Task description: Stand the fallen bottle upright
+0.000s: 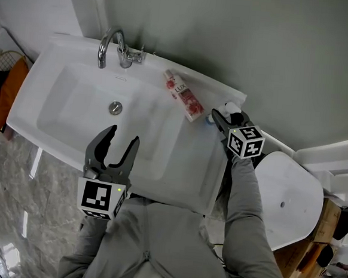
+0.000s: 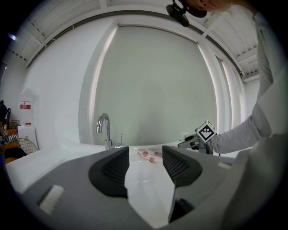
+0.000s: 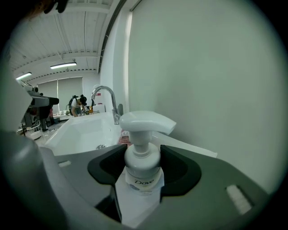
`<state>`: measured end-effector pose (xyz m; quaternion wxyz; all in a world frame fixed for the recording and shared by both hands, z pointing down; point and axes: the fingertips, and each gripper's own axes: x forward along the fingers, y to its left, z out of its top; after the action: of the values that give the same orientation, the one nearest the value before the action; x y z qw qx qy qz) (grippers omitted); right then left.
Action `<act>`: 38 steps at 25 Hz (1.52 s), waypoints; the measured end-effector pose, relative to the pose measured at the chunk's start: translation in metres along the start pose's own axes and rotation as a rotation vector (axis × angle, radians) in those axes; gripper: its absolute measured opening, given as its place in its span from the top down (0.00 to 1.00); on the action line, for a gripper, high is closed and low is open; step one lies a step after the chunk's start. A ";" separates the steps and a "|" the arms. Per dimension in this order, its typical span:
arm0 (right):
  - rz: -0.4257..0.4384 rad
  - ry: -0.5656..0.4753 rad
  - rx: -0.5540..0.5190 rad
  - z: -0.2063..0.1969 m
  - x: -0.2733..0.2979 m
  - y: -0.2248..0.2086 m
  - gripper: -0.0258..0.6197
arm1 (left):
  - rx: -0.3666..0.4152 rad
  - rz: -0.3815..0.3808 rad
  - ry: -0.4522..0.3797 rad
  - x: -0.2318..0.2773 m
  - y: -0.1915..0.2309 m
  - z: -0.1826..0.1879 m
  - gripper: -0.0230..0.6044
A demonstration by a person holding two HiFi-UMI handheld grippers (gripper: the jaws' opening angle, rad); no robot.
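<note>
A white pump bottle (image 3: 143,134) with a Dove label stands upright between my right gripper's (image 3: 143,173) pads, which press on its neck and shoulder. In the head view this gripper (image 1: 220,118) is at the sink ledge's back right corner, and only the bottle's pump head (image 1: 231,107) shows past it. A pink and red Lux tube (image 1: 183,95) lies flat on the ledge just left of it. My left gripper (image 1: 121,142) hangs open over the basin's front edge with nothing between its fingers. In the left gripper view the tube (image 2: 148,155) lies far beyond those jaws.
A chrome faucet (image 1: 112,46) stands at the back of the white sink (image 1: 59,72). A white rounded toilet lid (image 1: 286,198) is to the right of the sink. A basket with orange cloth (image 1: 7,89) sits at the far left. A grey wall runs behind the ledge.
</note>
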<state>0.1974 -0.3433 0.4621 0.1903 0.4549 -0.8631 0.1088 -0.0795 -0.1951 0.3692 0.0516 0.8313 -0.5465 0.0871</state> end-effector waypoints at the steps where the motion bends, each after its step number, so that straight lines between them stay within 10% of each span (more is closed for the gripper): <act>1: -0.001 -0.005 0.004 0.000 0.000 0.000 0.60 | 0.001 0.000 0.002 0.000 0.000 0.000 0.54; 38: -0.089 -0.156 0.212 0.003 -0.058 -0.002 0.60 | -0.001 -0.069 0.007 -0.005 -0.009 -0.005 0.54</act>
<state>0.2280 -0.3020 0.4344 0.0780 0.5172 -0.8380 0.1553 -0.0738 -0.1860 0.3729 0.0570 0.8493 -0.5174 0.0877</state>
